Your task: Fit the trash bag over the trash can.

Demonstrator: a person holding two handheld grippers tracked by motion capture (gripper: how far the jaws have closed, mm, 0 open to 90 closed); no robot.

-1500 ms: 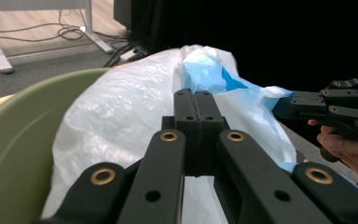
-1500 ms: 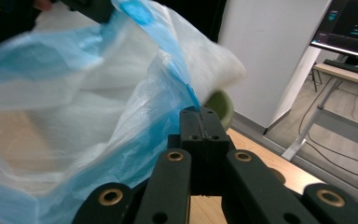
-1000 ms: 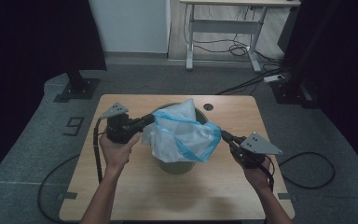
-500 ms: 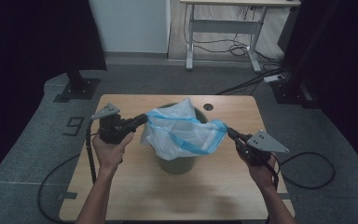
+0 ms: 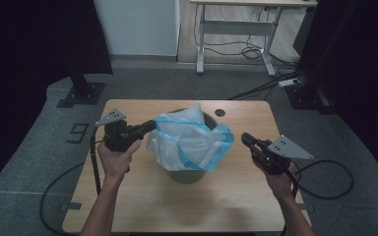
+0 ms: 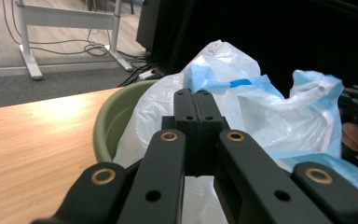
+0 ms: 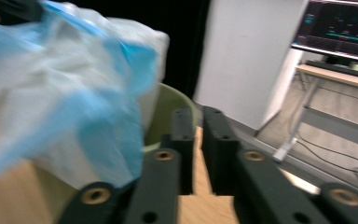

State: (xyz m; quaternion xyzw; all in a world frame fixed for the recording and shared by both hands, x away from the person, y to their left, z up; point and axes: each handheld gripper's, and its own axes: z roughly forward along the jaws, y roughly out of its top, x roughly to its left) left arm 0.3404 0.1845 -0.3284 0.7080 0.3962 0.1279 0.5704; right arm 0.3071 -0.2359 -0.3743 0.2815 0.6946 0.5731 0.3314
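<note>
The right gripper view alone showed a slim gap between the right gripper's (image 7: 196, 140) fingers, which had just been opening with nothing between them. A second earlier they held the bag's (image 5: 189, 142) edge; now they sat apart at centre right. The left gripper (image 5: 150, 127) stayed clenched at the bag, which sat in the green bin (image 5: 187, 174) mid-desk (image 5: 138, 196).

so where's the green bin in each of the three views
High view: the green bin stands mid-table, mostly draped by the white and blue bag.
Left gripper view: its rim curves left of centre, beyond the closed fingers.
Right gripper view: its rim shows at centre, under the bag's right edge.
Shared landmark: the bag over the bin.
</note>
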